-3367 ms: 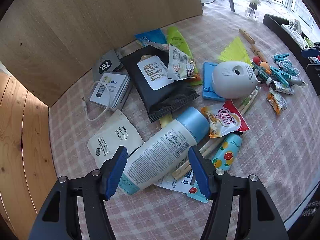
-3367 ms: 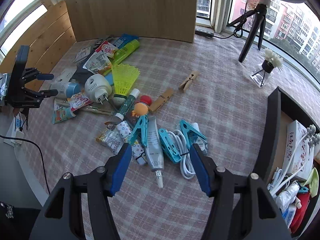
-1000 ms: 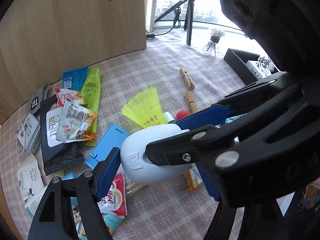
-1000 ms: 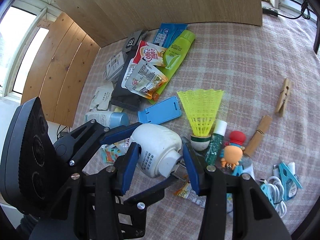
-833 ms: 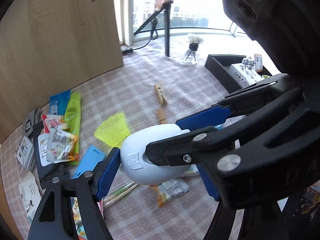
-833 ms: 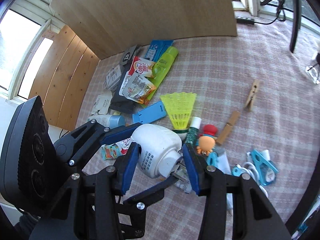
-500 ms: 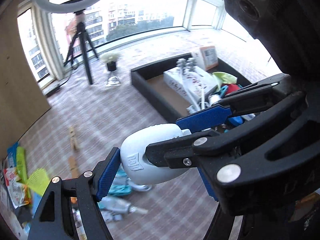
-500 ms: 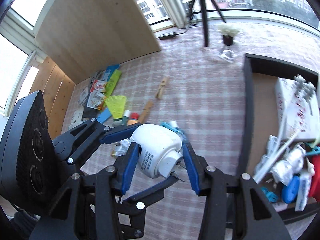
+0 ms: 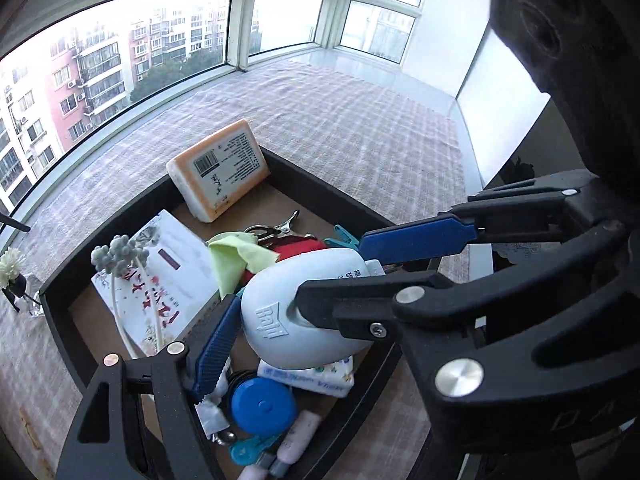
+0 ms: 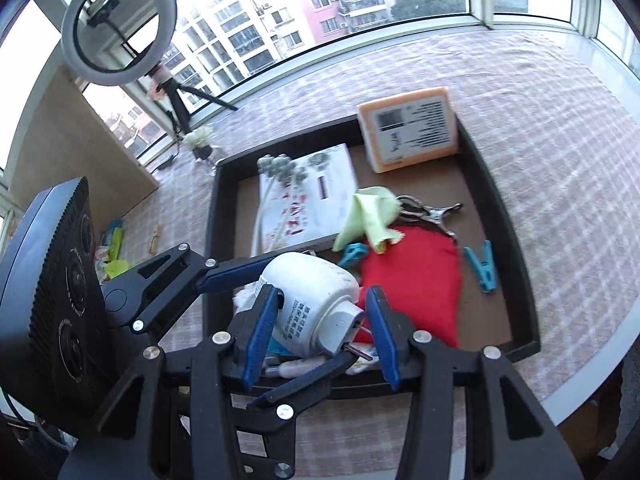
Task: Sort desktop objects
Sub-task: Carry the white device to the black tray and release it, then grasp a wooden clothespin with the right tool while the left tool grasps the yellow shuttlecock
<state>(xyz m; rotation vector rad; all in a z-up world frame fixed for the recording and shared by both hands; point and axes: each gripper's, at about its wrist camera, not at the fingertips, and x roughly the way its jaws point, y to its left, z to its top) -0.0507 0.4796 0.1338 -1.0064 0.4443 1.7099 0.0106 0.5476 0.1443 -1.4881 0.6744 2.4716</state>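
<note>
A white egg-shaped plug-in device (image 9: 304, 308) marked "Raid" is held between both grippers above the near end of the black tray (image 10: 492, 184). My left gripper (image 9: 296, 300) is shut on its sides, and my right gripper (image 10: 320, 324) is shut on its plug end (image 10: 312, 304). The tray (image 9: 324, 196) holds an orange box (image 9: 218, 168), a white book (image 10: 308, 200), a red cloth (image 10: 416, 280), a green cloth (image 10: 368, 216), blue clips and small items.
A checked cloth covers the table (image 10: 560, 100). A ring light on a tripod (image 10: 120, 24) and a small flower vase (image 10: 200, 140) stand behind the tray. Leftover desktop items (image 10: 112, 252) lie far left by a wooden board (image 10: 68, 152). The table edge (image 10: 592, 392) is near right.
Both grippers lifted the white device off the cluttered pile and carried it right across the table to above the black tray. Both grips have stayed the same.
</note>
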